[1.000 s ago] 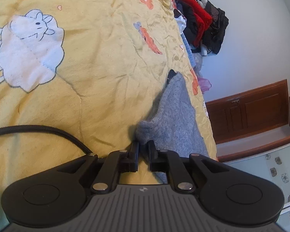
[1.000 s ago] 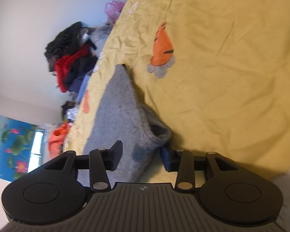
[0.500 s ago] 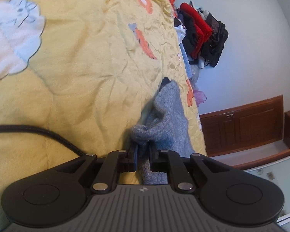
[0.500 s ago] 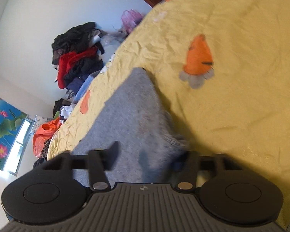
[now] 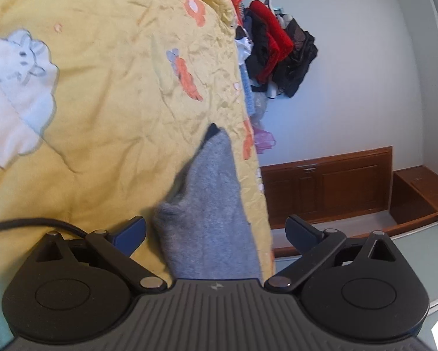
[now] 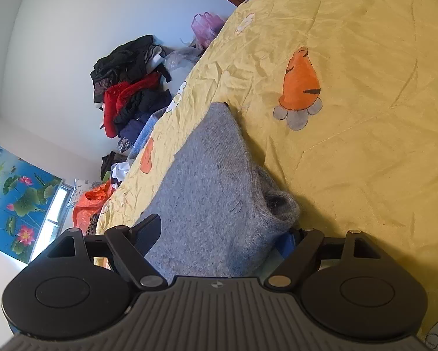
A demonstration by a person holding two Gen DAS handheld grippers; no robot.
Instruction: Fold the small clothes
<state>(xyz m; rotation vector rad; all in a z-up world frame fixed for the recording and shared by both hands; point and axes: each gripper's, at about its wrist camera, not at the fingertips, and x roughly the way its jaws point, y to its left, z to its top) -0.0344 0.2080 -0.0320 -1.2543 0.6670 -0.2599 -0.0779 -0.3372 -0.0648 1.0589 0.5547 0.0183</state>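
From the left wrist view, the left tool (image 5: 216, 231) is spreading its jaws, which stand very wide with their dark pads well clear of the cloth. Between them lies the grey knitted garment (image 5: 210, 204), a small folded piece resting on the yellow quilt (image 5: 102, 102) of the bed, close to the quilt's edge. Nothing is gripped: the garment's near, rounded corner sits just beside the left pad without touching it. A dark tip pokes out at the garment's far end. Past the garment, on the quilt, there is an orange carrot print (image 5: 186, 79), and far off to the garment's left a white sheep print (image 5: 17, 87). A black cable (image 5: 29, 223) runs over the quilt beside the left jaw. Beyond the garment, off the bed's edge, a heap of red and black clothes (image 5: 277, 55) is piled against the pale wall, with a wooden cabinet (image 5: 327, 187) lower down.

From the right wrist view, the right tool (image 6: 222, 234) is also opening, its jaws set fairly wide on either side of the same grey garment (image 6: 213, 193). The garment bulges up between them; its rolled corner hangs over the right pad, and I cannot tell whether they touch. An orange carrot print (image 6: 299, 83) lies to the garment's right, the clothes heap (image 6: 128, 93) beyond its far left, and a lotus picture (image 6: 14, 187) further left.
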